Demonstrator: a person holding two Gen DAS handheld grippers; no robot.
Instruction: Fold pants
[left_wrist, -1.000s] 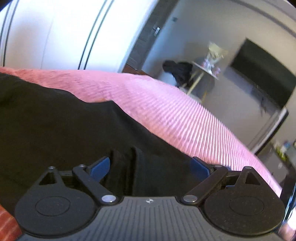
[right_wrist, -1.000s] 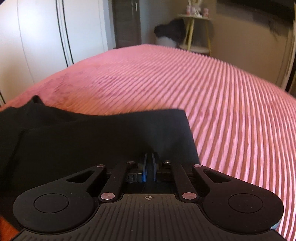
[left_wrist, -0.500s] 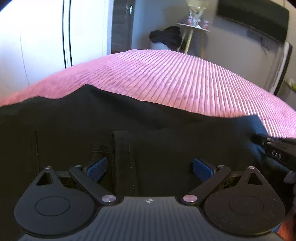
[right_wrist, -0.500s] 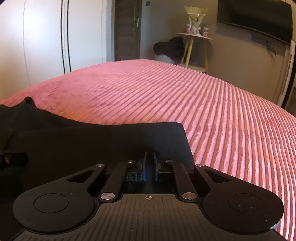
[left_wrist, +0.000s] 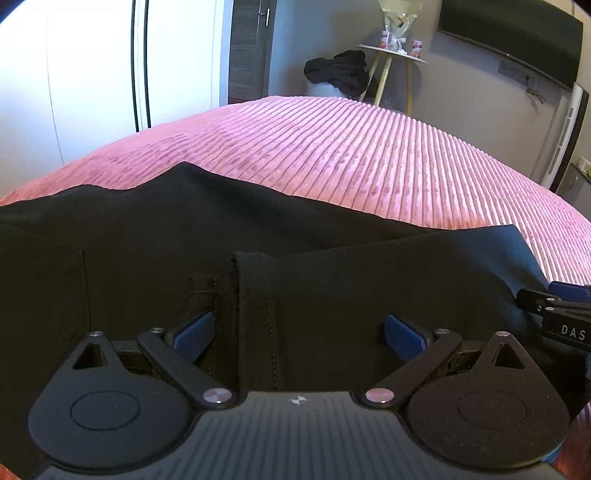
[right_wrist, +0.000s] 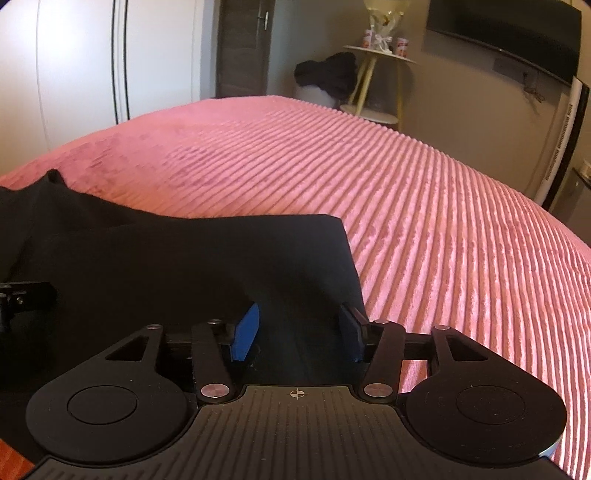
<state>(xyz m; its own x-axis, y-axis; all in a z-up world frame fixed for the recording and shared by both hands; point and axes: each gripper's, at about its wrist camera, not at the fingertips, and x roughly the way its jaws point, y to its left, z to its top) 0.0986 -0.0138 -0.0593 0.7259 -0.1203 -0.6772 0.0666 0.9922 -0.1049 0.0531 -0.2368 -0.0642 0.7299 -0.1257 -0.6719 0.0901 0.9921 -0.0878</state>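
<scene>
surface: bed with pink ribbed bedspread, ribs run diagonally; fills the middle of both views
room: white wardrobe doors at left with dark vertical gaps; dark door beyond the bed; grey wall
far side: small round side table on pale splayed legs, carrying two small cans and a wrapped bouquet; dark clothes heap just beside it, on something pale
wall: black TV screen mounted at upper right, socket and cable below it
pants: black pants lie on the near part of the bed, folded over; a stitched hem edge runs upright between the left pads, square folded corner near the right tool
left tool: left tool spread wide, blue pads well apart, low over the black cloth; cloth sits between the pads but neither pad presses it, nothing gripped
right tool: right tool jaws opening, about half spread; black cloth lies between the blue pads, pads not pinching it; sits at the pants' right edge, pink cover just beside its right finger
cross view: right tool's tip shows at right edge of left view, touching or just off the cloth, cannot tell which
count: tools 2; pants 1; bed 1; side table 1; cans 2; TV 1; clothes heap 1
</scene>
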